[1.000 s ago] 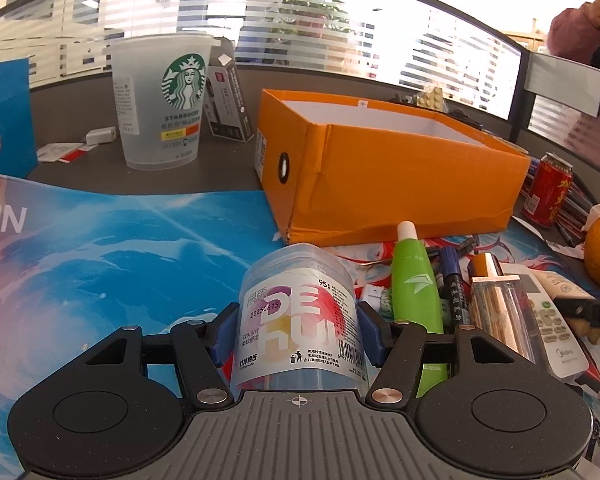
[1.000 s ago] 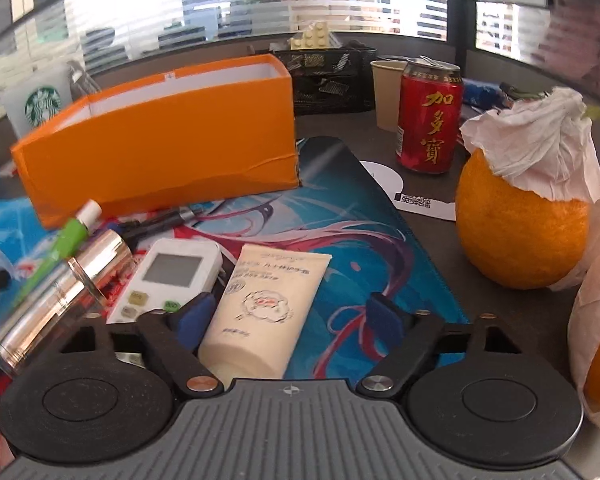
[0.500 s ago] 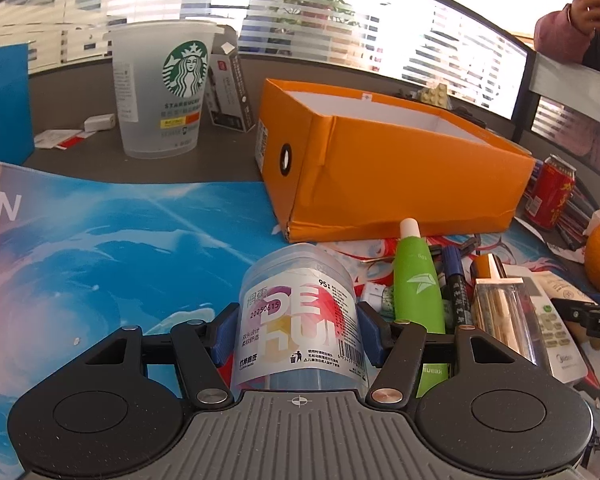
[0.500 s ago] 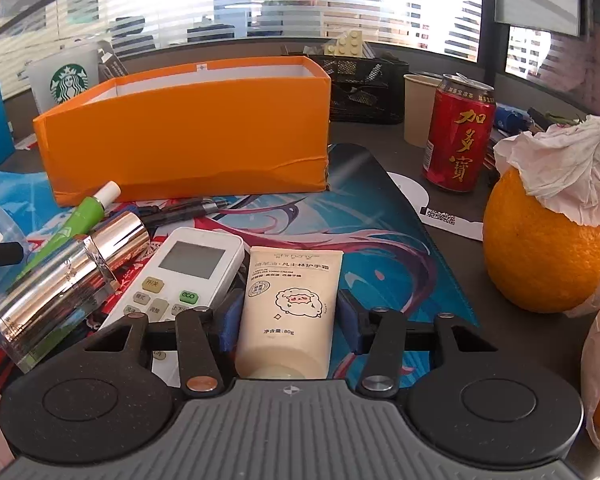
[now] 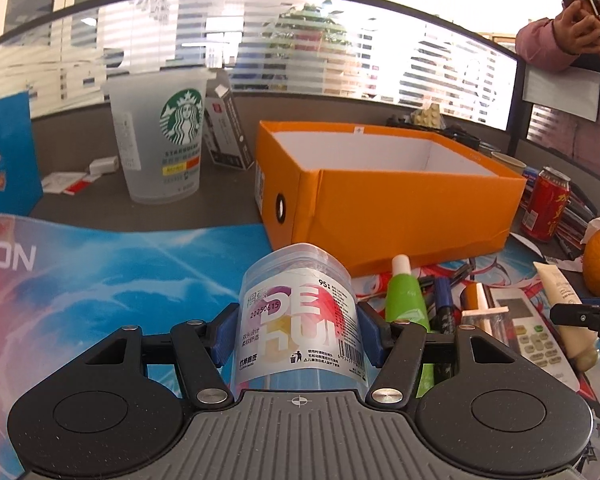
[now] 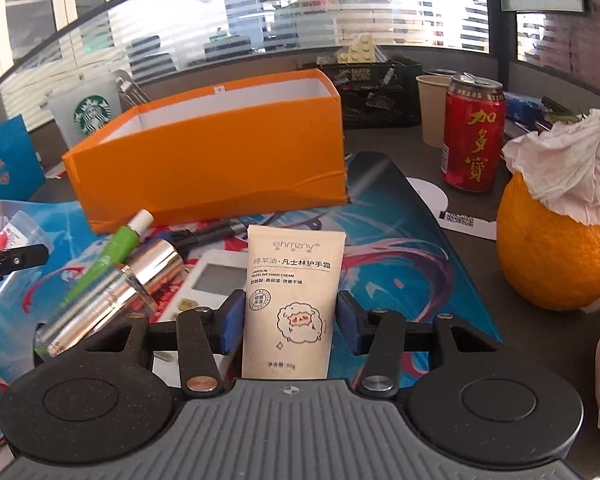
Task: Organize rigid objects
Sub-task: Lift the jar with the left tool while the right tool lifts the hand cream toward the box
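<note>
Both loads have come up off the mat since a second ago: my right gripper [image 6: 291, 322], which was spread around the hand cream tube [image 6: 294, 300], now pinches it between its blue pads, and the flat cream-coloured tube stands upright with its crimped end on top. My left gripper [image 5: 297, 334] still clamps the clear plastic jar [image 5: 298, 312], a smooth cylinder wrapped in a glossy printed label, and the orange box [image 5: 400, 204] now sits lower in that view, so I can see more of its white inside.

That box is open-topped cardboard, rectangular, with a round eyelet in its short end, and it stands just beyond both held things. Between the grippers lie a green tube [image 5: 405, 298] with a white cap, a mirror-bright metal cylinder [image 6: 112, 296], dark pens [image 6: 210, 232] and a white remote [image 6: 216, 280] with a grey screen, all on the slick printed mat [image 5: 100, 276]. Farther left stands a frosted Starbucks cup [image 5: 160, 146]. To the right are a red can [image 6: 474, 136] and a dimpled orange [image 6: 556, 256] capped with crumpled tissue.
</note>
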Tool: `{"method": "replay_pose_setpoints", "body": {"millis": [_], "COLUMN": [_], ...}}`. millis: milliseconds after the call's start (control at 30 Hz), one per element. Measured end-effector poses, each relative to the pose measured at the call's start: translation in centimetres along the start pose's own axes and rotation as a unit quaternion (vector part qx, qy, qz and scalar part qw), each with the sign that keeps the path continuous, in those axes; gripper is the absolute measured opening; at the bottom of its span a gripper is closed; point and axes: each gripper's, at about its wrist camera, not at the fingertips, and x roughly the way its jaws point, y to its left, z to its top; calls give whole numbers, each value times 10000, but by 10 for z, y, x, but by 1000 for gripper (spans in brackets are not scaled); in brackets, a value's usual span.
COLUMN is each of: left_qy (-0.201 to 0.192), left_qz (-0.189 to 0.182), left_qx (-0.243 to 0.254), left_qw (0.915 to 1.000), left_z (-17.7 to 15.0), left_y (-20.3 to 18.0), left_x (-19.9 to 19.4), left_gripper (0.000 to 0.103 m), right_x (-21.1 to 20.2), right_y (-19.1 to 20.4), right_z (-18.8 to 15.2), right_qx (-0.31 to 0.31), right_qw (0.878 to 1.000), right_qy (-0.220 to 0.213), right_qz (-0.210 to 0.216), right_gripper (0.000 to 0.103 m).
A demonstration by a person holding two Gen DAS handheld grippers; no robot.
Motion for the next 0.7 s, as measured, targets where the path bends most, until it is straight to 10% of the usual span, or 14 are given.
{"method": "replay_pose_setpoints", "body": {"millis": [700], "left_qy": [-291], "left_qz": [-246], "left_qx": [149], "left_qw": [9992], "left_z": [28], "left_y": [-20], "left_x": [-16], "left_gripper": [60], "right_x": [-23], "right_y": [-4], "right_z": [32], "right_qx": [-73], "right_qw": [9985], "right_qy": [-500], "right_qz": [234], "right_gripper": [45]}}
